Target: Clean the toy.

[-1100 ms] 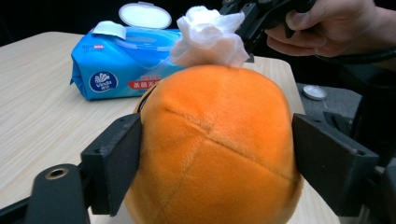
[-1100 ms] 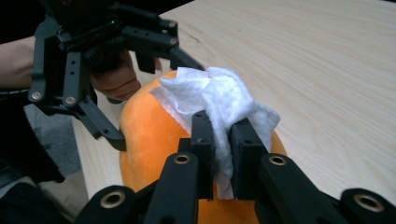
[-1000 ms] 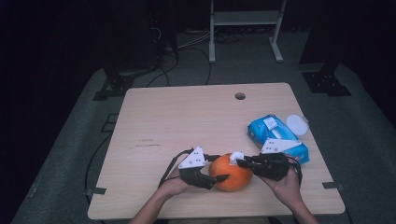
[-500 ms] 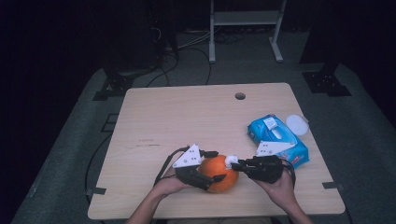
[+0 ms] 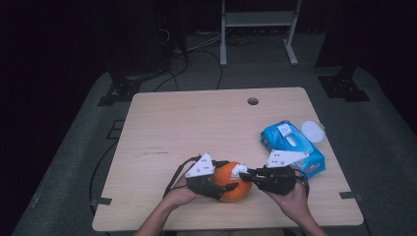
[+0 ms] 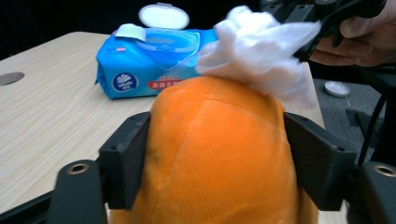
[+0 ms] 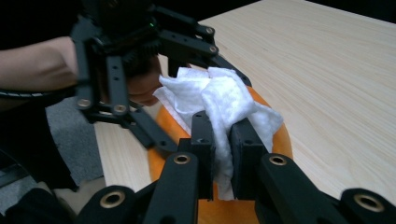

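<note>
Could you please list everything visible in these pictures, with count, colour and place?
Table: one, light wood, centre of the high view.
Orange plush ball: one, orange, near edge of the table, between the left gripper's jaws.
Wipe: one, white, crumpled on top of the ball, pinched by the right gripper.
Wipes pack: one, blue, lid flipped open, right side of the table.
Stand: one, white, on the floor beyond the table.
Left gripper: one, black, jaws on either side of the ball; they have just been closing.
Right gripper: one, black, shut on the wipe.

Black tools (image 5: pixel 235 179) w/ brass screws, grey plates, bare forearms
</note>
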Motion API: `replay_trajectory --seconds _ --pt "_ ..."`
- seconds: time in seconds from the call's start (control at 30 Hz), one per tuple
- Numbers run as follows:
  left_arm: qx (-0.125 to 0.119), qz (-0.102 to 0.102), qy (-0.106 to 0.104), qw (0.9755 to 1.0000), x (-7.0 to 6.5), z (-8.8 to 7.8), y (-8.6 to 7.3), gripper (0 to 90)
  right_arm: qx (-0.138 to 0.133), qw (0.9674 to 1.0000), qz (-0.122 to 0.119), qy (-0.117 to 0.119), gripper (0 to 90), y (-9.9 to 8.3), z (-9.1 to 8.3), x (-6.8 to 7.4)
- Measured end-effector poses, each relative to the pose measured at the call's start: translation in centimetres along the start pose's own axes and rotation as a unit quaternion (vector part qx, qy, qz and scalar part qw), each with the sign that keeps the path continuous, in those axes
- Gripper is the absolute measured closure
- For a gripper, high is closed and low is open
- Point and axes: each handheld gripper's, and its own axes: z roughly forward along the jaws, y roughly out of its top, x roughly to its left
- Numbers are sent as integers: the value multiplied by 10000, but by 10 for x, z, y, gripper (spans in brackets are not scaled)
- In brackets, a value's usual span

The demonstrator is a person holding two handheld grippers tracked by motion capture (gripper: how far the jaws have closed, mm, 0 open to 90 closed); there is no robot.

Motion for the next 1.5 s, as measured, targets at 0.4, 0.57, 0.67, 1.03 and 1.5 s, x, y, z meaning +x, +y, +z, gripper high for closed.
replay_trajectory --seconds 0.4,0.57,0.67,1.03,1.5 --pt "22 -262 -354 9990 14 -4 -13 188 17 9993 366 42 809 -10 -1 -20" --pt "-2 -236 -403 9989 13 -4 -11 264 -77 9982 567 -186 808 -11 -6 -32" --pt "39 -154 -210 9997 9 -3 -8 293 -49 9983 532 -216 810 -9 -6 -30" --pt "-191 -448 598 9970 6 1 0 355 -82 9996 -91 -272 812 5 -10 -5" --pt "49 -61 448 9990 -6 12 -5 234 66 9998 -139 -125 812 1 -5 -2"
